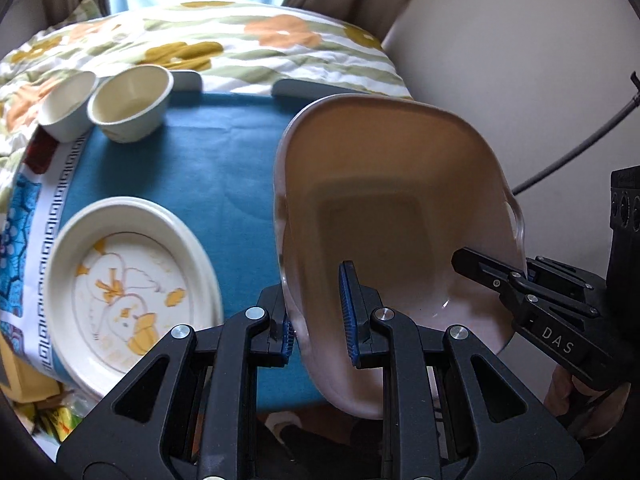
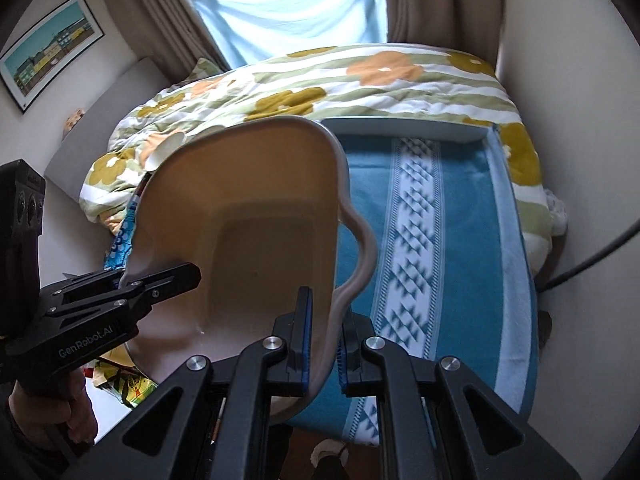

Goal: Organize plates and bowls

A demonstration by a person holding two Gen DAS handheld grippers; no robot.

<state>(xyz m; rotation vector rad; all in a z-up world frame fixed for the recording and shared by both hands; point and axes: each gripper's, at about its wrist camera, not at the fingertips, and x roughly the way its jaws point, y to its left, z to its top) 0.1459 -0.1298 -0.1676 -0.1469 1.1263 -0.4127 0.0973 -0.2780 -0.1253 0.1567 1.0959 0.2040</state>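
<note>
Together, left gripper (image 1: pixel 318 326) and right gripper (image 2: pixel 324 350) clamp opposite rims of the tilted beige dish (image 1: pixel 400 208) (raised above the table).

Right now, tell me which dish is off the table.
The pink square dish, tilted in the air, with both grippers clamped on its rim. The duck-print plate and two small cream bowls sit on the blue cloth.

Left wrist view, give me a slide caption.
Both grippers, left and right, hold a tilted pink dish above the blue cloth.

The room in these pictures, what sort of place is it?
Most likely a bedroom at home: a bed with a floral duvet, a curtained window behind it, and a framed picture on the wall.
</note>
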